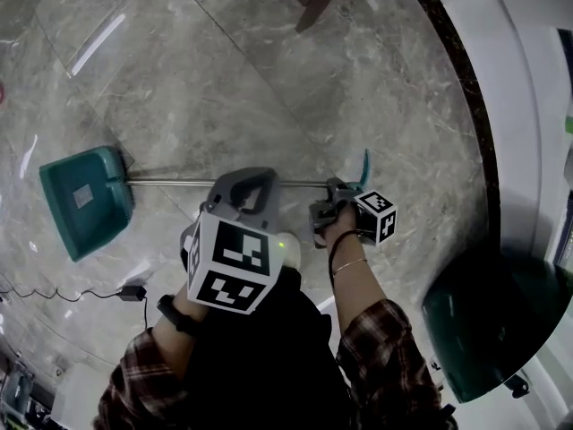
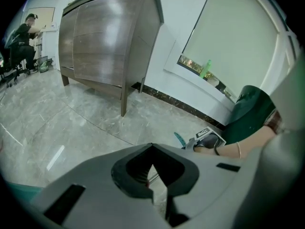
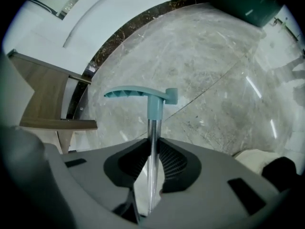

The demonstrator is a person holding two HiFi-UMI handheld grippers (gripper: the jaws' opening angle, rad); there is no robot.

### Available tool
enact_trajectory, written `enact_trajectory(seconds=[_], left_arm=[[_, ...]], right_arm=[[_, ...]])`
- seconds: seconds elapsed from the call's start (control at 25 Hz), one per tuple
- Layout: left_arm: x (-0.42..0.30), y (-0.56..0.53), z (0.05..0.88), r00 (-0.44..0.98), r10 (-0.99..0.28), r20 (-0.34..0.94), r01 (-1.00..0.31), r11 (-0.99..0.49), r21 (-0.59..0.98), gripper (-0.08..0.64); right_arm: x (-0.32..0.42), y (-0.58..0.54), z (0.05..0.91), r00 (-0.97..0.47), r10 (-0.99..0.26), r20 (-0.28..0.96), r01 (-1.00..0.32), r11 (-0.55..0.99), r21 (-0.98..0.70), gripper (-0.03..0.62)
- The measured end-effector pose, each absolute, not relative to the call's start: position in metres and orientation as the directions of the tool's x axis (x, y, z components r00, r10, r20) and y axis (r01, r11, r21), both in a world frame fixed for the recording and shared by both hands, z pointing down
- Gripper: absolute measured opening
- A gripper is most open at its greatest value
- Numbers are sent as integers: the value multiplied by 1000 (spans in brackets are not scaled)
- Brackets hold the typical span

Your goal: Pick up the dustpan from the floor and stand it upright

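Observation:
The dustpan lies along the floor in the head view, its teal pan [image 1: 85, 200] at the left and its thin metal pole [image 1: 170, 183] running right to a teal grip [image 1: 363, 170]. My right gripper [image 1: 329, 195] is shut on the pole just below that grip. In the right gripper view the pole [image 3: 152, 137] stands between the ribbed pads and the grip [image 3: 143, 93] crosses above them. My left gripper [image 1: 242, 191] hovers over the middle of the pole. Its jaw tips [image 2: 152, 147] meet, with only a thin sliver of pole visible beyond them.
A dark green bin [image 1: 492, 330] stands at the right by the white wall with its dark skirting [image 1: 466, 79]. A wooden cabinet [image 2: 105, 46] on legs stands ahead. A black cable and adapter [image 1: 132, 292] lie on the marble floor. A person [image 2: 21, 37] sits far off.

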State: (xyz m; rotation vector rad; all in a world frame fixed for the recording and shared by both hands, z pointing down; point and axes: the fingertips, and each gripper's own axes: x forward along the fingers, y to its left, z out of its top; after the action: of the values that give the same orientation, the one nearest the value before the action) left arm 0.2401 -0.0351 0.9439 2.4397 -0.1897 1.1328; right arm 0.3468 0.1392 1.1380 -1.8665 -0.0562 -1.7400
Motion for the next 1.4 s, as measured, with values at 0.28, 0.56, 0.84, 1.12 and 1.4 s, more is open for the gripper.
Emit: enact_trajectory(seconds=[0.28, 0.56, 0.84, 1.12, 1.4], left_arm=[[238, -58, 857, 684, 26, 729, -330, -880, 341, 0], [228, -68, 749, 716, -6, 698, -340, -876, 341, 0], [199, -84, 655, 735, -72, 675, -401, -849, 345, 0], [175, -103, 592, 745, -185, 641, -495, -797, 345, 0], [128, -109, 553, 734, -290, 614, -586, -727, 357, 0]], right_arm=[[364, 124, 1039, 221, -333, 917, 345, -853, -393, 82], [382, 88, 910, 315, -355, 880, 198, -882, -427, 81], [360, 19, 790, 328, -441, 835, -70, -893, -444, 83], [308, -41, 719, 265, -537, 801, -317, -833, -453, 83], [253, -66, 681, 196, -594, 780, -509, -742, -437, 83]])
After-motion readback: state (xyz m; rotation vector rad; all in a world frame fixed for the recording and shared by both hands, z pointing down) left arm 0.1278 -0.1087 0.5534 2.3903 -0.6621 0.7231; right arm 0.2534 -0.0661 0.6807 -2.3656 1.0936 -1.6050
